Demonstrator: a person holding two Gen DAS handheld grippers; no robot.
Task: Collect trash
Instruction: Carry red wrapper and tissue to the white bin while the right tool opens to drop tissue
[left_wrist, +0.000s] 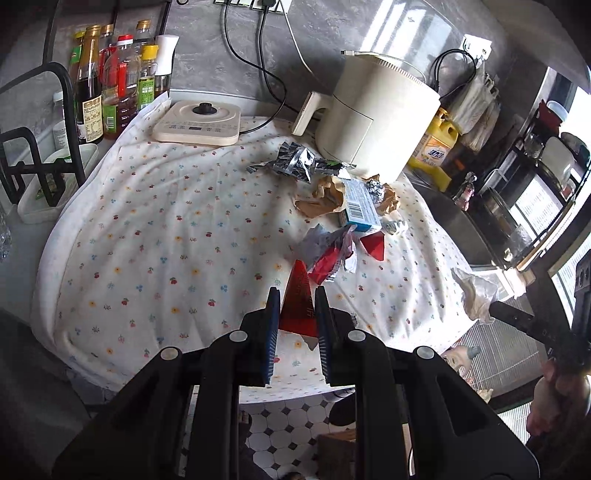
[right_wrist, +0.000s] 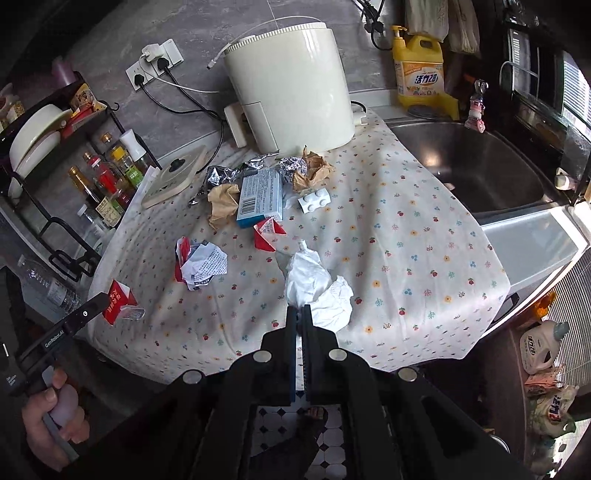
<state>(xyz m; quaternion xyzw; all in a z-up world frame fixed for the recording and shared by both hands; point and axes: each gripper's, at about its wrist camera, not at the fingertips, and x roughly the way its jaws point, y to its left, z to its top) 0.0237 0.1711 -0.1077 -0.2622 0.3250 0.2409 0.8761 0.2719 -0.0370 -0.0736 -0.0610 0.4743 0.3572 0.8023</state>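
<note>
- Your left gripper (left_wrist: 297, 295) clamps a red carton piece (left_wrist: 300, 302) above the floral cloth's (left_wrist: 147, 236) near edge.
- Your right gripper (right_wrist: 300, 314) pinches a crumpled white tissue (right_wrist: 314, 284) tight.
- More wrappers lie beside the blue box (right_wrist: 258, 197).

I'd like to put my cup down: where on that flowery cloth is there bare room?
Bare: the cloth in front of the cooker base, and its sink-side stretch beside the sink. Crowded: around the blue box before the cream appliance.
</note>
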